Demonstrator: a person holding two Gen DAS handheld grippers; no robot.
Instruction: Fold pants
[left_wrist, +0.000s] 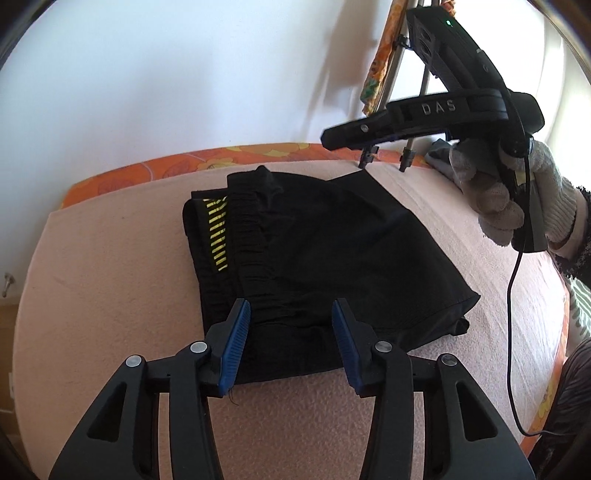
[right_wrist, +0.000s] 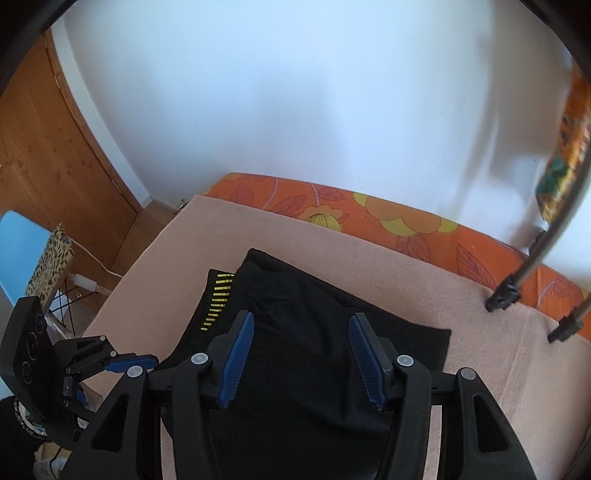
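Black pants (left_wrist: 317, 258) with yellow stripe marks lie folded into a compact stack on the pink blanket (left_wrist: 110, 295); they also show in the right wrist view (right_wrist: 314, 369). My left gripper (left_wrist: 291, 314) is open and empty, just above the near edge of the stack. My right gripper (right_wrist: 301, 328) is open and empty, raised above the pants. It shows in the left wrist view (left_wrist: 424, 118), held high at the right by a gloved hand. The left gripper shows in the right wrist view (right_wrist: 122, 363) at the lower left.
An orange flowered mattress edge (right_wrist: 369, 214) runs along the white wall. Tripod legs (right_wrist: 502, 295) stand on the bed at the far right. A wooden door (right_wrist: 44, 147) and a blue chair (right_wrist: 18, 251) are to the left. A cable (left_wrist: 513, 332) hangs from the right gripper.
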